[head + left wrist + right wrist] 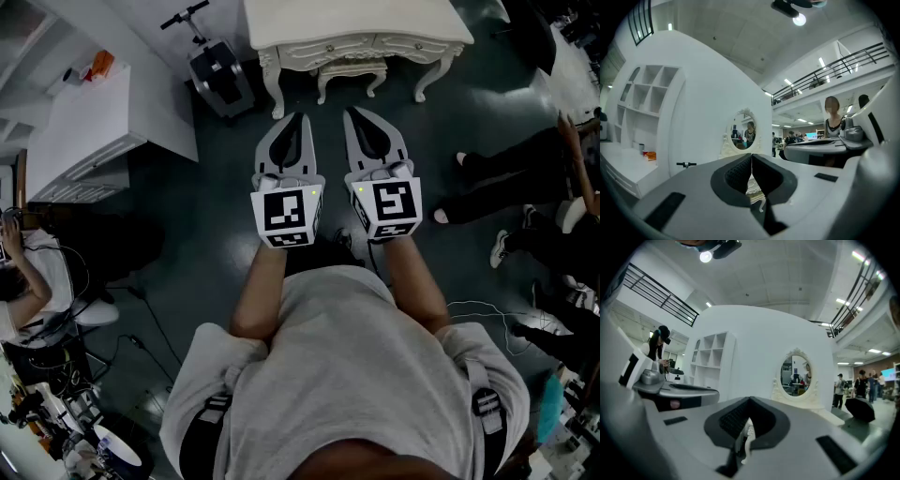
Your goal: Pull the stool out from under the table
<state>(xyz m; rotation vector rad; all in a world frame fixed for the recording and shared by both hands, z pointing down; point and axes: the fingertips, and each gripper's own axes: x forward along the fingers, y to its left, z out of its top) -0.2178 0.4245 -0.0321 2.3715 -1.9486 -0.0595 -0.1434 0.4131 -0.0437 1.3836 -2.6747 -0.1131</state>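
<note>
A white ornate dressing table (356, 28) stands at the far end of the dark floor. The cream stool (352, 73) is tucked between its legs. My left gripper (300, 118) and right gripper (352, 112) are held side by side, level, pointing at the table and well short of it. Both are shut with nothing between the jaws. In the left gripper view the closed jaws (751, 158) leave a slit that shows a bit of the stool (755, 193). The right gripper view shows its shut jaws (750, 403) and a carved table leg (748, 431) below them.
A scooter (220, 70) stands left of the table, beside a white shelf unit (94, 122). An oval mirror (797, 373) rises over the table. People sit at the right (525, 187) and far left (28, 262). Cables (487, 309) lie on the floor.
</note>
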